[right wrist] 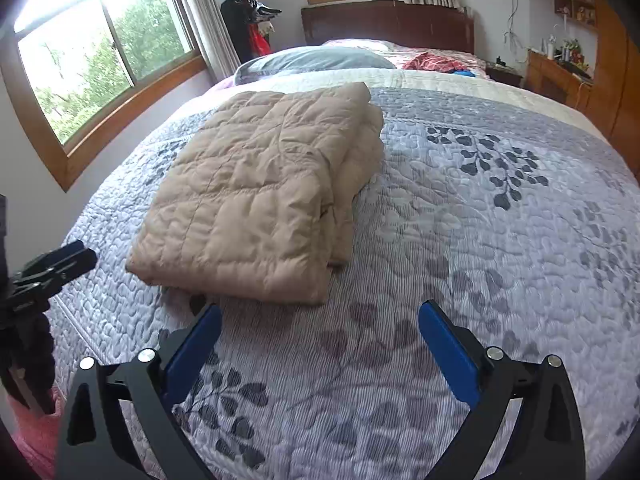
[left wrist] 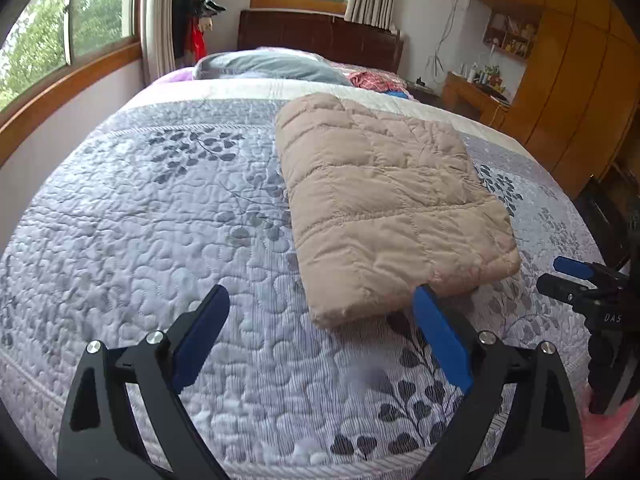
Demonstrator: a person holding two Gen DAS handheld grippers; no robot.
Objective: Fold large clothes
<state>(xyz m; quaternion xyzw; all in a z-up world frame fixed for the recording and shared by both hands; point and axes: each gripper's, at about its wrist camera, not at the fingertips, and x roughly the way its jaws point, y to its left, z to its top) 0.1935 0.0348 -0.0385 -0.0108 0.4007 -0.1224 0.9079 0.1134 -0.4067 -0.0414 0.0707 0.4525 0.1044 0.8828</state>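
The left wrist camera looks down along its fingers from the foot edge of the bed (left wrist: 120,220), facing the headboard (left wrist: 320,36). The right wrist camera stands beside it, facing the same way. Both views share the folded beige jacket (left wrist: 384,200) near that edge.

Left gripper (left wrist: 320,300), lower centre of frame: jaws spread wide, nothing between the blue pads, grey leaf-print quilted bedspread (left wrist: 160,240) below. Folded beige quilted garment (left wrist: 384,200) lies flat on the bedspread, centre right, its near edge just past the right-hand pad tip; contact cannot be judged. Right gripper (left wrist: 576,276) at right edge, clear of the garment; grey pillow (left wrist: 272,66) and dark wooden headboard (left wrist: 320,36) at upper centre.
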